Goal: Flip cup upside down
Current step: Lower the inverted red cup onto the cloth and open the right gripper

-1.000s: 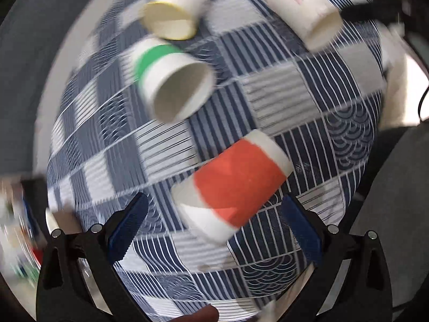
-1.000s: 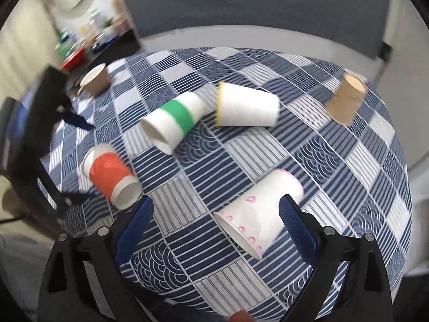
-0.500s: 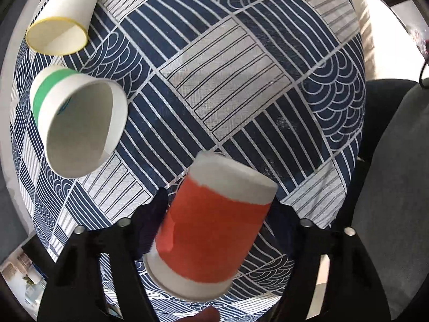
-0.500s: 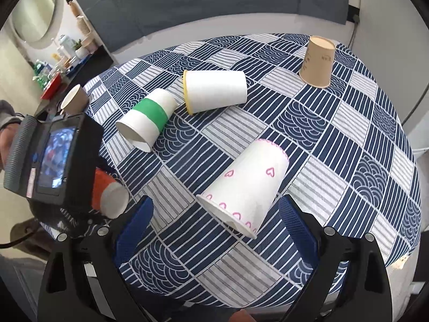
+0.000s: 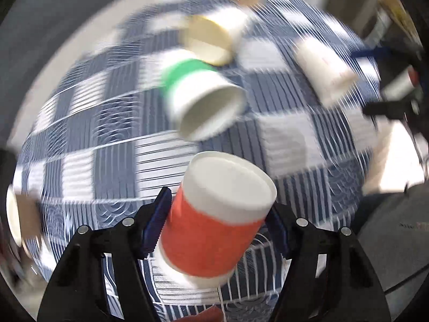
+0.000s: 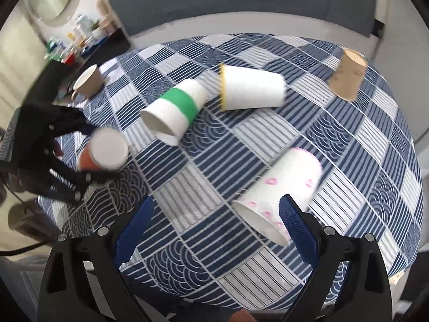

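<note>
My left gripper [image 5: 218,222] is shut on the red-banded white paper cup [image 5: 214,222], held tilted above the table with its closed base facing away from the camera. The same cup [image 6: 103,150] shows in the right wrist view at the left, in the left gripper [image 6: 80,171]. My right gripper [image 6: 214,222] is open and empty, hovering by the white cup with pink hearts [image 6: 281,198], which lies on its side partly between the fingers.
On the blue checked tablecloth [image 6: 241,139] lie a green-banded cup [image 6: 174,112] and a yellow-rimmed white cup [image 6: 252,87], both on their sides. A brown cup [image 6: 348,73] stands upside down far right. Another brown cup [image 6: 88,81] stands upright far left.
The left gripper closed on the red cup, lifted it off the cloth and turned it, so its base now points up and away. The right gripper stayed open near the pink-heart cup.
</note>
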{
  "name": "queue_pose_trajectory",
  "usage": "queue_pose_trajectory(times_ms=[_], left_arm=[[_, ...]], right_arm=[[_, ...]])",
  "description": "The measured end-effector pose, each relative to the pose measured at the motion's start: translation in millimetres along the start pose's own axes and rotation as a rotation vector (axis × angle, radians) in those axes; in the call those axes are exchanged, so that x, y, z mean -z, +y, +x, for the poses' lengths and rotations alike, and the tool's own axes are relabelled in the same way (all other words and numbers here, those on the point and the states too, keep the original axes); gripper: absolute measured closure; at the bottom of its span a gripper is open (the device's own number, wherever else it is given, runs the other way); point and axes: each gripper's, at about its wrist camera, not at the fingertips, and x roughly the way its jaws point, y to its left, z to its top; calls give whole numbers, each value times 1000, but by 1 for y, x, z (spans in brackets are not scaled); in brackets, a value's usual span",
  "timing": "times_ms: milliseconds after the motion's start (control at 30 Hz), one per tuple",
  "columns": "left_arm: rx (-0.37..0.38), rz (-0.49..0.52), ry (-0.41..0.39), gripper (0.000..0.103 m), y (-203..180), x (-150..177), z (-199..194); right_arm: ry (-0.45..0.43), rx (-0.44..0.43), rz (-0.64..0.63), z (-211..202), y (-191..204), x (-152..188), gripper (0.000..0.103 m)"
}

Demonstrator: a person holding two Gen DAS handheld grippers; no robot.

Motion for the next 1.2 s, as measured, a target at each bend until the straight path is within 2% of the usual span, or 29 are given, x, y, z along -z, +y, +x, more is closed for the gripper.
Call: queue_pose_trajectory(times_ms=[133,167,367,500,733,933,967,1100,1200], left_arm=[[-28,-233,-152,37,21,36,-14],[-29,-274,-173,37,18,35,-16],[-45,-385,-251,37,0,43,-11],[-35,-410,-251,38,-8,59,-8],[-24,-414,-231,37,-20,69,-5],[-52,-424,-206,13,-23,72,-14],[-57,-432,-199,5,-22,72,-16],[-78,-515,-160,6,-18,75,-32],[-103,-621,-103,6,-20,76,-43]], right_arm=[[7,-25,-67,3,22,-11,12],[10,-31,-76,5,26,-13,12],[30,-56,-170,12,57,-23,12],[38,-68,-216,13,71,-23,12],[61,-64,-246,15,78,-16,12],[50,-44,-261,8,78,-13,12],[44,-40,-262,5,77,-13,12],[32,-35,-263,-1,72,-14,12],[27,-25,-256,-4,68,-18,11]])
